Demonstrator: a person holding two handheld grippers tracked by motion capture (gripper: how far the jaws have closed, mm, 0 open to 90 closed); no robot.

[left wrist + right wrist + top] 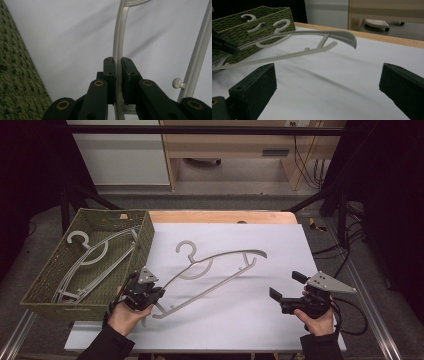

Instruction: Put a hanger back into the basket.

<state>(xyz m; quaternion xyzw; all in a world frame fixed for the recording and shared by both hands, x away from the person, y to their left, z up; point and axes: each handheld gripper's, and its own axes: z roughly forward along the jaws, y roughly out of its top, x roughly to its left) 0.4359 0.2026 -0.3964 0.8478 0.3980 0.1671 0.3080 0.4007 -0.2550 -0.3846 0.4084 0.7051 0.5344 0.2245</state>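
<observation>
A grey plastic hanger (pixel 215 270) is held above the white table sheet, its hook toward the far side. My left gripper (pixel 150 292) is shut on the hanger's near left arm; the left gripper view has the grey bar (pixel 118 45) pinched between the two black jaws. In the right gripper view the hanger (pixel 312 42) hangs tilted, its far tip raised off the sheet. My right gripper (pixel 286 287) stands open at the near right, apart from the hanger, nothing between its fingers (pixel 252 92).
A green woven basket (pixel 145 237) sits at the left, holding several grey hangers (pixel 87 260). White sheet (pixel 270 235) covers the wooden table. Cables trail at the right past the table edge.
</observation>
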